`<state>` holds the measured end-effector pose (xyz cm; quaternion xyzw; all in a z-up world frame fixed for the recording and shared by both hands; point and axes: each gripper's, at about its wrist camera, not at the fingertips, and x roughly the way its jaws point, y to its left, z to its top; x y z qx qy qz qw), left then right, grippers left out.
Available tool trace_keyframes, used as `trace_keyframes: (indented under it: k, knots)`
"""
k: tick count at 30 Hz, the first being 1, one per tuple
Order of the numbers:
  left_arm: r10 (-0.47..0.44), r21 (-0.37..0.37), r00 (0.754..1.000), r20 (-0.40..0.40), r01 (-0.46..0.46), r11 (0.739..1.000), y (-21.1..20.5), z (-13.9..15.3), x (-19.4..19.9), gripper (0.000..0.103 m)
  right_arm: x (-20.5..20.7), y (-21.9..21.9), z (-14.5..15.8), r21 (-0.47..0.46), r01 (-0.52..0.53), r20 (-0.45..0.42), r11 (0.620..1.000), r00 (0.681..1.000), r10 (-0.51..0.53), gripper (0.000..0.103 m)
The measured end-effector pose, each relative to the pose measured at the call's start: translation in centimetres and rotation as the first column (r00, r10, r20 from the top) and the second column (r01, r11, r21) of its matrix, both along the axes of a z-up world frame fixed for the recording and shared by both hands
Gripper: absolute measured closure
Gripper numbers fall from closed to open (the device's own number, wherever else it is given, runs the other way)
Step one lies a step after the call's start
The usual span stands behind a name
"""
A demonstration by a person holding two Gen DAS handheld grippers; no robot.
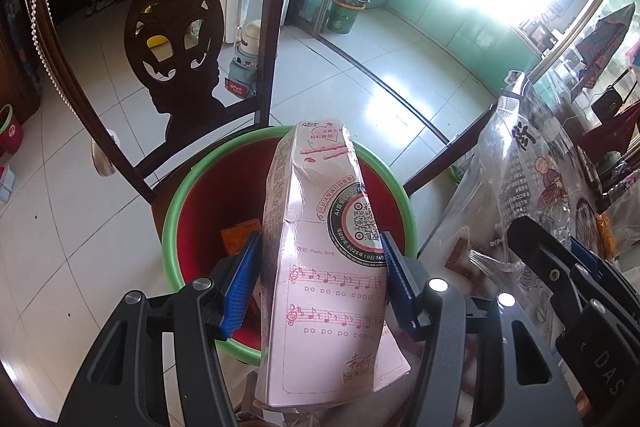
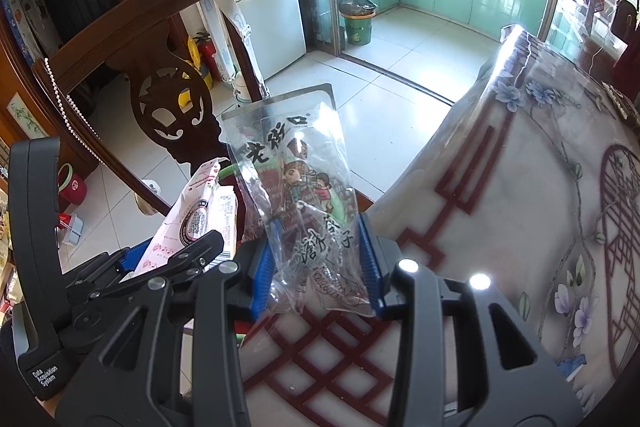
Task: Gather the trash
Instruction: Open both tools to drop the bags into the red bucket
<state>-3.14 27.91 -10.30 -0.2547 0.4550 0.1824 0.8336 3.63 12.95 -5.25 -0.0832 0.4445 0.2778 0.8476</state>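
Both pieces of trash are lifted but not yet dropped. The left gripper (image 1: 320,267) pinches the pink box (image 1: 320,247) above the red bin (image 1: 208,195); the right gripper (image 2: 320,259) pinches the clear wrapper (image 2: 296,179) beside it, over the tabletop (image 2: 500,187) edge.

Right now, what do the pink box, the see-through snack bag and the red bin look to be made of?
Pink Pocky box: thin printed cardboard, matte, dented with folded creases. Snack bag: clear glossy plastic film, crinkled, the floor showing through it. Red bin: probably moulded plastic, smooth red walls under a green rim.
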Motion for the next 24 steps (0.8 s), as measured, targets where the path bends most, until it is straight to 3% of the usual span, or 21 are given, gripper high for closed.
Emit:
trace_keyframes:
  k: [11,15,24]
  knots:
    - [0.026,-0.026,1.0,-0.009,-0.026,0.999,0.4,-0.4,-0.1,0.048,0.4,1.0,-0.6,-0.032,-0.007,0.002,0.999,1.0,0.007,0.063]
    - [0.081,0.011,0.997,-0.014,-0.081,0.997,0.8,-0.2,-0.5,0.032,0.6,1.1,-0.7,-0.039,0.001,0.01,0.999,1.0,-0.001,0.056]
    - [0.1,0.038,0.995,0.003,-0.1,0.994,0.3,0.4,-0.5,0.031,0.1,-0.7,0.4,-0.036,0.031,0.043,0.999,0.999,-0.029,0.048]
